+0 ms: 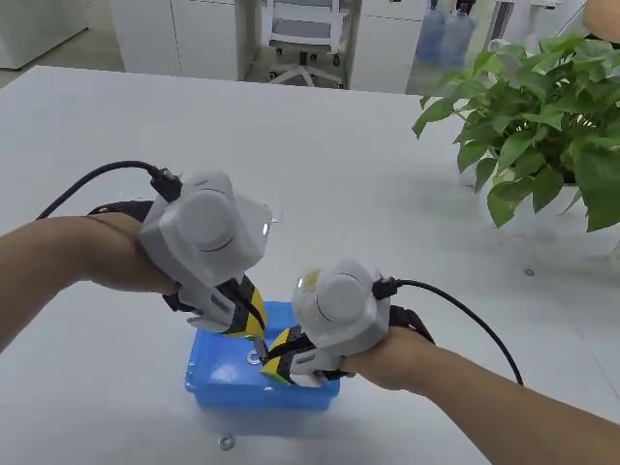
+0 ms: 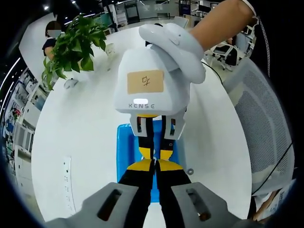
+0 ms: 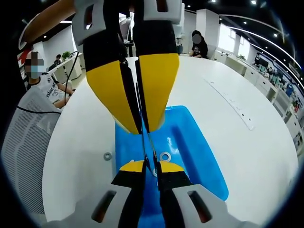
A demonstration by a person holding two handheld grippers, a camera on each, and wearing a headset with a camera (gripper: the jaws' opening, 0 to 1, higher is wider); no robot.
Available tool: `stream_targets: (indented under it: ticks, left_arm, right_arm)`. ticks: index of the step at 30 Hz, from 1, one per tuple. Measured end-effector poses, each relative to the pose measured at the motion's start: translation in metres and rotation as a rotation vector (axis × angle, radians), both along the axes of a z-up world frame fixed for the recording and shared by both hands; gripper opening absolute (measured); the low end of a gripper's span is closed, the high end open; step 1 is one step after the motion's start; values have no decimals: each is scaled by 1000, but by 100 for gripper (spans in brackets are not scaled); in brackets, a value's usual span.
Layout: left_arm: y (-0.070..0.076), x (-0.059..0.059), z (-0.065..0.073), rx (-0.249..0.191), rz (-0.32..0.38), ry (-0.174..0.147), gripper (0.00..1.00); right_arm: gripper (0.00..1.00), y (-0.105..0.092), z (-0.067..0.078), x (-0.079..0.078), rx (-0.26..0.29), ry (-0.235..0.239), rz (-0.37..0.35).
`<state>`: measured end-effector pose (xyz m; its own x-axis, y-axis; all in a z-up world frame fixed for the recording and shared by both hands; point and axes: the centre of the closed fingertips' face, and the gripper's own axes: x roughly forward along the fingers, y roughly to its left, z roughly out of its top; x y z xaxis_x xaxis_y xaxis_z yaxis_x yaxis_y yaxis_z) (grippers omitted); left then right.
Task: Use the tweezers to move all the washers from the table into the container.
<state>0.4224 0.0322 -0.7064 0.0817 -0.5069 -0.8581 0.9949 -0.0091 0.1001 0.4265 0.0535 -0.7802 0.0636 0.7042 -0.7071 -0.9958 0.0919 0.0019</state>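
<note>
Silver washer (image 3: 165, 156) lies inside the blue container (image 3: 195, 153), just beside the tip of the tweezers (image 3: 146, 142) — a second washer (image 3: 108, 156) sits on the white table (image 3: 247, 156) close outside its wall. Left gripper (image 3: 144, 129) and right gripper (image 3: 152, 167) both pinch the tweezers over the container, jaws nearly closed.

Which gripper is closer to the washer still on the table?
Right. The right gripper is low over the near side of the container, close to the washer in front of it; the left gripper sits higher and farther back.
</note>
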Motion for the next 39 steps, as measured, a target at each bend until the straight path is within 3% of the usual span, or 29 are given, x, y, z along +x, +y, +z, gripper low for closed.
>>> stream_targets:
  ticks: [14, 24, 39]
  left_arm:
    - [2, -9, 23, 7, -3, -28, 6]
    - [6, -24, 41, 22, -13, -48, 6]
    - [10, -53, 42, 42, -19, -50, 6]
  right_arm:
    - [10, 5, 22, -6, 42, -17, -17]
    - [10, 12, 41, -21, 63, -46, -10]
    - [10, 19, 42, -50, 72, -52, 18]
